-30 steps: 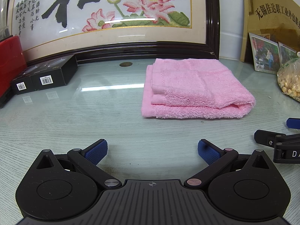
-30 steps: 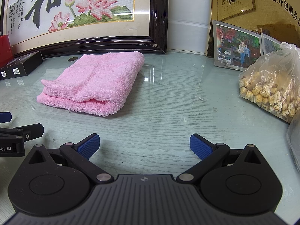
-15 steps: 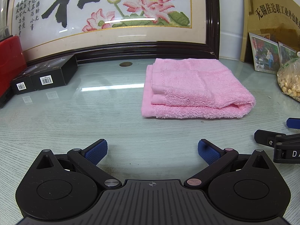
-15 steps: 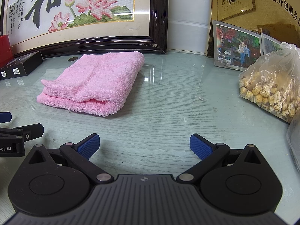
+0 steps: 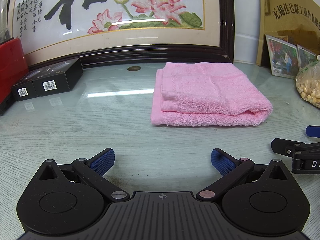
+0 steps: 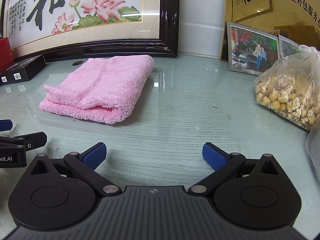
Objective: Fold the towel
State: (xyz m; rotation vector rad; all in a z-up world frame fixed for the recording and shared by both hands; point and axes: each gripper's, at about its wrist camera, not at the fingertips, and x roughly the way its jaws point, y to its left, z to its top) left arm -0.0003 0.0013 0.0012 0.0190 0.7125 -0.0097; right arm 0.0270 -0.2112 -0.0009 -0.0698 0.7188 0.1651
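Towel: the pink towel (image 5: 208, 94) lies folded in stacked layers on the glass-topped table (image 5: 100, 124), flat, with its rounded fold toward the right and its loose hemmed edges toward the left in the left wrist view. It sits toward the back of the table, just in front of the framed embroidery.

Left gripper: the left gripper (image 5: 162, 160) is spread wide, blue pads (image 5: 103, 160) well apart with nothing between them. It sits low over the table, well short of the towel, touching no cloth.

Right gripper: the right gripper (image 6: 154, 156) is likewise spread wide and holds nothing. It is apart from the towel, which lies ahead and to its left in the right wrist view (image 6: 100, 88).

Gripper relation: each gripper's black linkage shows at the edge of the other's view; the two stand side by side, near each other.

Background, rear: a dark-framed embroidery (image 5: 120, 16) of lotus flowers and a large black character leans behind the towel.

Background, left: two black boxes (image 5: 50, 82) with barcode labels lie beside a red object (image 5: 10, 64).

Background, right: a framed photograph (image 6: 252, 50) stands against a gold plaque (image 6: 280, 4); a clear plastic bag (image 6: 290, 92) of pale yellow lumps rests on the table, well apart from the towel.
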